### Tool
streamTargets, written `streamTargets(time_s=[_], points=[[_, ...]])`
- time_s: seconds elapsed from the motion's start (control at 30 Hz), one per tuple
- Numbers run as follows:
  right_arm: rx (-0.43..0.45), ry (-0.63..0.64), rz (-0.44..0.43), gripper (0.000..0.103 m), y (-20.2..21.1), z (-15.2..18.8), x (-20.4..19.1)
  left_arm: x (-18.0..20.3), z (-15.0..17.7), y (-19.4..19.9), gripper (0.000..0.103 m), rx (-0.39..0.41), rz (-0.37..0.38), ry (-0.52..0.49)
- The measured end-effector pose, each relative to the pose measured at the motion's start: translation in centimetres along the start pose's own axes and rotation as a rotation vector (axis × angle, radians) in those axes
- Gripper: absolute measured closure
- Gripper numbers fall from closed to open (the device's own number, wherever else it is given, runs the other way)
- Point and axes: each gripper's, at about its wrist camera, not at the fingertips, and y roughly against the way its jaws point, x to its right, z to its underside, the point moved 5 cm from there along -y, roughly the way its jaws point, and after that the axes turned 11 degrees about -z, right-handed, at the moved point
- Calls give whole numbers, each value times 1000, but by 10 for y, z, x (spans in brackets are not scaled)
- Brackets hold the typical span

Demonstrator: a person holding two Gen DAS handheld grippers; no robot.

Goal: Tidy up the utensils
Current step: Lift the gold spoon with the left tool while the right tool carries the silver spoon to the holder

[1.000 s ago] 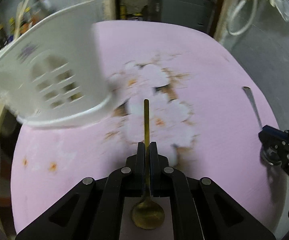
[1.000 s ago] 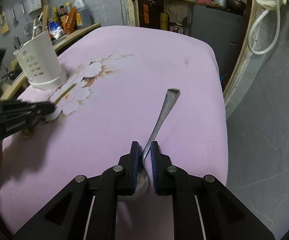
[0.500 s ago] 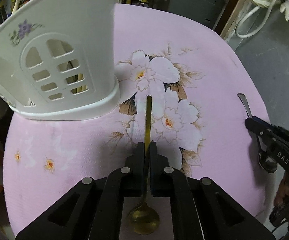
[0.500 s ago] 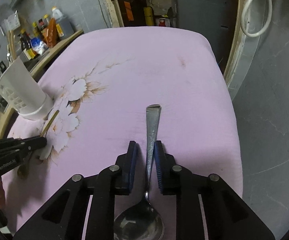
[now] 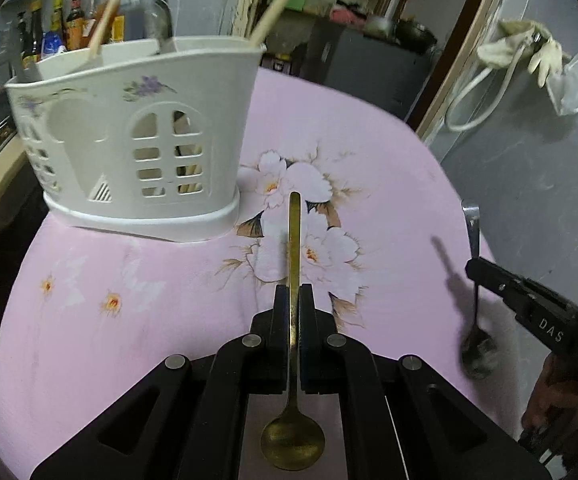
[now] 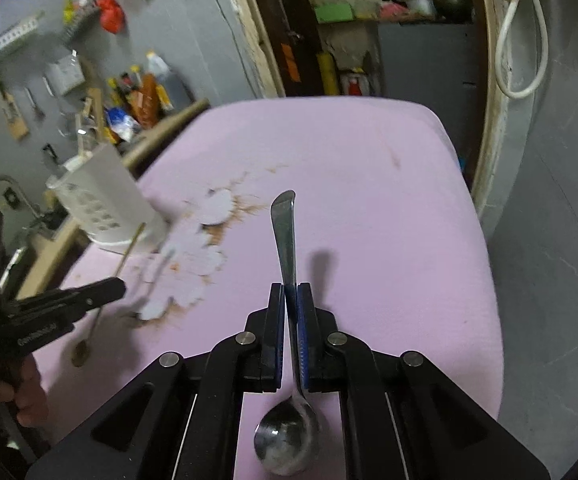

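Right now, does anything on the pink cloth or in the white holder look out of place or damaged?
Nothing looks spilled or damaged. The white utensil holder stands upright on the pink cloth with chopsticks leaning inside. The left gripper grips the gold spoon, and the right gripper the silver spoon, handles forward.

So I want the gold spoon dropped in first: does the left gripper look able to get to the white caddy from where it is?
Probably yes. The left gripper, shut on the gold spoon, has the white caddy just ahead to its left, with only bare pink cloth between. Chopsticks already crowd its open top.
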Motion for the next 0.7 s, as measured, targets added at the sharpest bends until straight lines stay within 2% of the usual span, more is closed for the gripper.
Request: streamTargets(time_s=[0.23,0.53,0.7], points=[[42,28,-43,100,1,-4,-19,5,1,19,101,81,-8,28],[38,106,-64,101,3,-3,-42,6,1,26,101,114,-3,35],[43,162,-75,102,4,-3,-58,5,-4,38,101,165,-10,39]])
